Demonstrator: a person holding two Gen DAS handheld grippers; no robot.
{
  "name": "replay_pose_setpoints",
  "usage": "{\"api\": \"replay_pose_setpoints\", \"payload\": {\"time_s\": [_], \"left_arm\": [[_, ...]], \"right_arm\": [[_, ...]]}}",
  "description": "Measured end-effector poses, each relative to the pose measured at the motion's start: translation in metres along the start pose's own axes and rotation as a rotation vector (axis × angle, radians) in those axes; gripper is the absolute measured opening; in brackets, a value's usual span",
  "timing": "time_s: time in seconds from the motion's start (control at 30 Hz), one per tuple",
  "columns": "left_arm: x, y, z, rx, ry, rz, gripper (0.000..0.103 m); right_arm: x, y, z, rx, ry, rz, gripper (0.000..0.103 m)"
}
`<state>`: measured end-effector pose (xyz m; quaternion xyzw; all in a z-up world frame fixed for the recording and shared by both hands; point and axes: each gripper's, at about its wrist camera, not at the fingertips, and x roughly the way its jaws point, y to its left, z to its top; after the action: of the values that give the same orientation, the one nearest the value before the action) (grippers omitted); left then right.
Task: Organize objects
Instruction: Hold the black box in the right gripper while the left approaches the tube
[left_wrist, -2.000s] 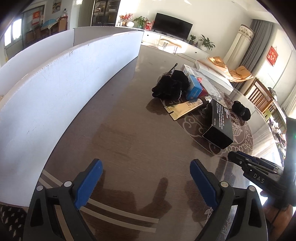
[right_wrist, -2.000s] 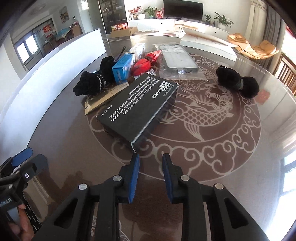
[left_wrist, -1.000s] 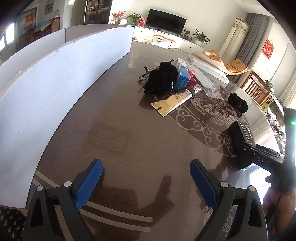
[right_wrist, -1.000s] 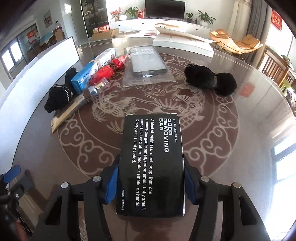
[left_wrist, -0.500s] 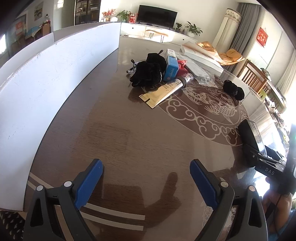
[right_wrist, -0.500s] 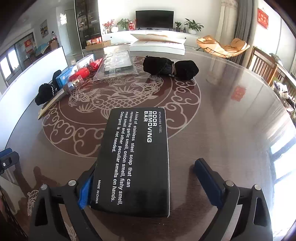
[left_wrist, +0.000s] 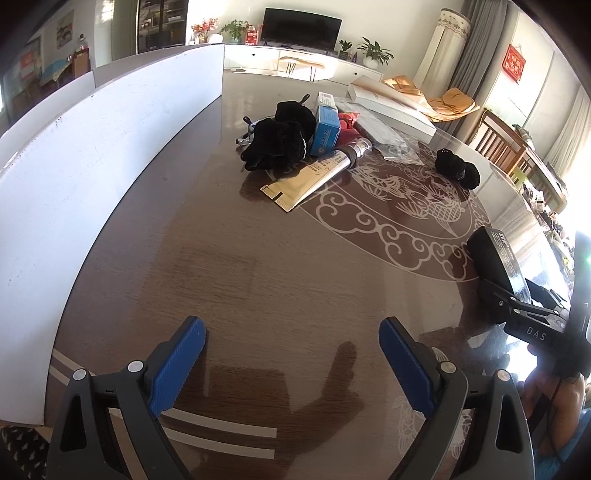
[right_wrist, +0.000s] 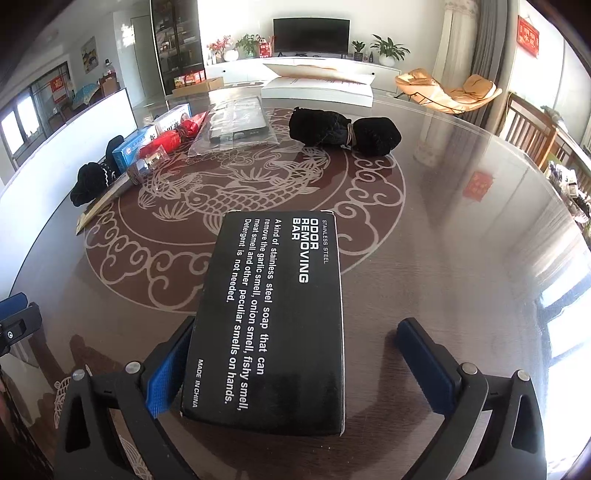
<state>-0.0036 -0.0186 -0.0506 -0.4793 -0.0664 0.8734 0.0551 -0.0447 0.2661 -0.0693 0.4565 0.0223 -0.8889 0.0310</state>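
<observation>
A black "Odor Removing Bar" box (right_wrist: 273, 314) lies flat on the round brown table (right_wrist: 461, 258), near its front edge. My right gripper (right_wrist: 295, 332) straddles the box's near end and its jaws are opening. The left pad (right_wrist: 166, 369) sits right against the box's side; the right pad (right_wrist: 424, 358) stands well clear of it. In the left wrist view the same box (left_wrist: 495, 258) and right gripper (left_wrist: 517, 314) show at the far right. My left gripper (left_wrist: 291, 332) hangs open over bare table with nothing between its fingers.
A pile sits at the table's far left: black gloves (left_wrist: 277, 140), a blue carton (left_wrist: 327, 129), a gold tube (left_wrist: 314, 173), a red item (right_wrist: 166, 142), a bagged device (right_wrist: 236, 125). A black sock roll (right_wrist: 343, 133) lies apart. A white board (left_wrist: 92, 147) walls the left side.
The right gripper's jaws spread from a grip on the black box to wide apart, with the box now lying near the table's front edge. The left gripper stays open and roughly in place.
</observation>
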Motion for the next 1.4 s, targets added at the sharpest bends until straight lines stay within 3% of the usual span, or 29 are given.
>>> {"api": "replay_pose_setpoints", "payload": {"time_s": [0.5, 0.9, 1.4], "left_arm": [[-0.007, -0.002, 0.002, 0.010, -0.034, -0.017, 0.096], [-0.007, -0.023, -0.001, 0.104, -0.040, -0.006, 0.096], [-0.012, -0.023, -0.002, 0.106, -0.058, -0.018, 0.096]], "right_arm": [[0.000, 0.000, 0.000, 0.000, 0.000, 0.000, 0.103], [0.000, 0.000, 0.000, 0.000, 0.000, 0.000, 0.103], [0.000, 0.000, 0.000, 0.000, 0.000, 0.000, 0.103]]}}
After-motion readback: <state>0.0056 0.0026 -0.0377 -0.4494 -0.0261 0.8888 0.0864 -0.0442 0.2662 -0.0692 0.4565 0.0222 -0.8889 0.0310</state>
